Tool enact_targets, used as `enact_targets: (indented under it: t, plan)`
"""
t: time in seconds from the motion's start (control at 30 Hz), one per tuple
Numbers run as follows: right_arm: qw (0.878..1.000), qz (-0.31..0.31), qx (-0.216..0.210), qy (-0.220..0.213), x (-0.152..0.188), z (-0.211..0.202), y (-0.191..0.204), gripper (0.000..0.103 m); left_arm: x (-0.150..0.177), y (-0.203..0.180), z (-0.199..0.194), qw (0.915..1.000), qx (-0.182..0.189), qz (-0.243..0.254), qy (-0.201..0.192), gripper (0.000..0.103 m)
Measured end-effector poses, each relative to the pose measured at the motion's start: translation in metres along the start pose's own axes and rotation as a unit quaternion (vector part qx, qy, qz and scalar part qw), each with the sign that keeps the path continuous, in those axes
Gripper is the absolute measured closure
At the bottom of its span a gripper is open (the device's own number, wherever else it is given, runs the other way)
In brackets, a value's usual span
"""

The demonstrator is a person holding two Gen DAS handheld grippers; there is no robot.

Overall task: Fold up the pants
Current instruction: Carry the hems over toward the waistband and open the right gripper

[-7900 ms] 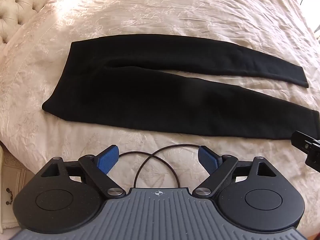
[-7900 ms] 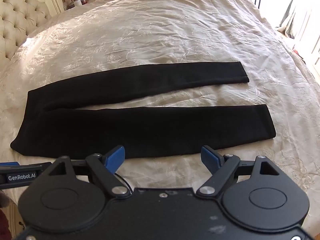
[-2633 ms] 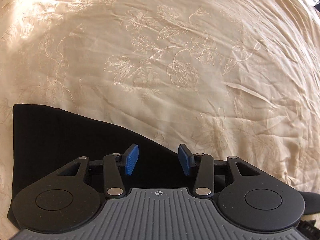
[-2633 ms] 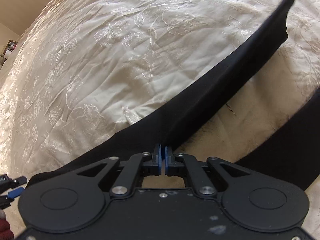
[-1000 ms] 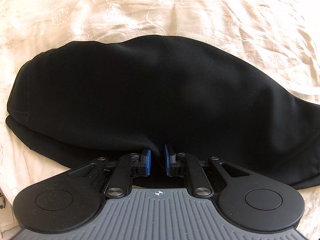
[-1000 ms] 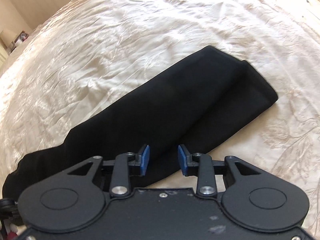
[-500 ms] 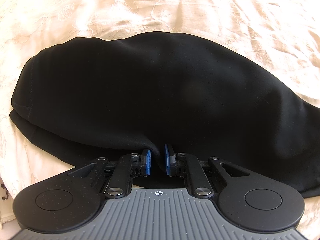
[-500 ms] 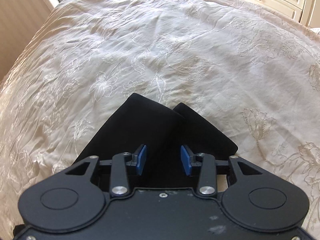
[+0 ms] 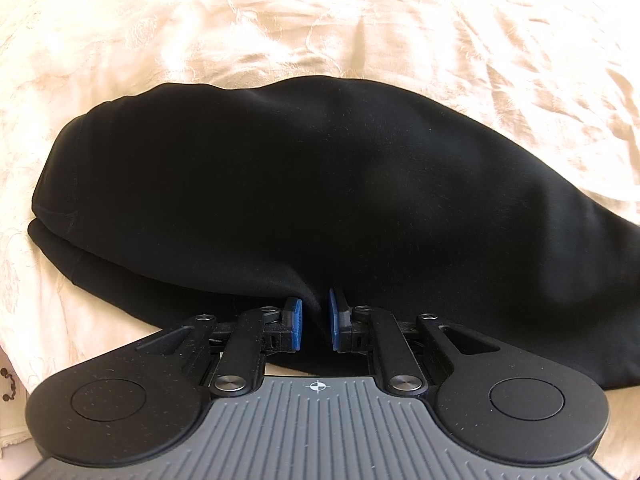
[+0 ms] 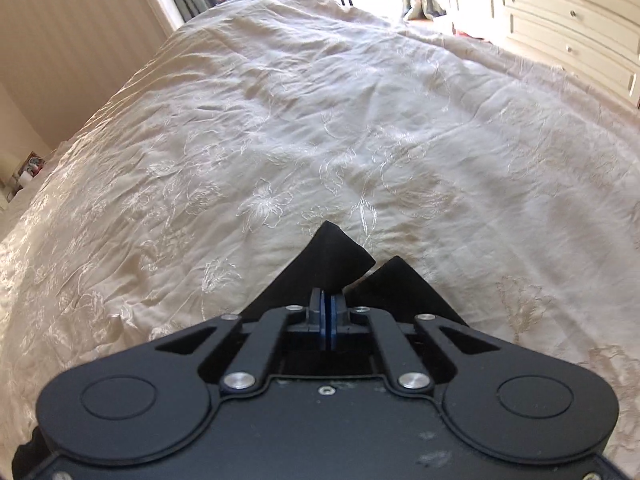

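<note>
The right gripper (image 10: pixel 328 312) is pinching the pants (image 10: pixel 336 256) hem at 12 o'clock on the bedspread (image 10: pixel 280 120), the left gripper (image 9: pixel 314 314) is nipping their doubled edge; both should probably be lifting evenly.

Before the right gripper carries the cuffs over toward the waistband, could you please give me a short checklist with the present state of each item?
1. Right gripper shut on the pants: ok; the pads meet on a pinch of black cloth.
2. Both cuffs caught in that pinch: cannot tell; the second cuff lies beside the pads.
3. Left gripper holding the near edge: ok; cloth sits between its narrowly parted pads.
4. Legs stacked one on the other: ok; two layers show at the waist end.
5. Bedspread ahead free of objects: ok.
</note>
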State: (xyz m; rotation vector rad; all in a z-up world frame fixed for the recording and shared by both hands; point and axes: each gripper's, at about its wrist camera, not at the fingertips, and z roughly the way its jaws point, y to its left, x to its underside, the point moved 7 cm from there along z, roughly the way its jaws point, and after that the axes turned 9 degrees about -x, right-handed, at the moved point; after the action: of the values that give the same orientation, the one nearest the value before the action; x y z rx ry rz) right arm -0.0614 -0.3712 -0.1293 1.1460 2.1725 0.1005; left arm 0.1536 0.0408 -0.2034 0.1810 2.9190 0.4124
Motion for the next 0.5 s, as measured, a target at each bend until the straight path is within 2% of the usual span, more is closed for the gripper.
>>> enact_targets:
  t: [0.1, 0.27, 0.5]
  plan:
    - [1.0, -0.02, 0.019, 0.01, 0.011, -0.012, -0.008, 0.099, 0.003, 0.0, -0.003, 0.9999, -0.002, 0.01, -0.006, 0.09]
    - [0.996, -0.02, 0.054, 0.069, 0.036, 0.007, -0.037, 0.099, 0.004, -0.001, -0.003, 0.9999, -0.004, 0.012, -0.008, 0.09]
    - [0.994, -0.029, 0.075, 0.076, 0.038, 0.014, -0.041, 0.099, 0.01, 0.001, -0.002, 0.9997, 0.013, 0.007, -0.019, 0.09]
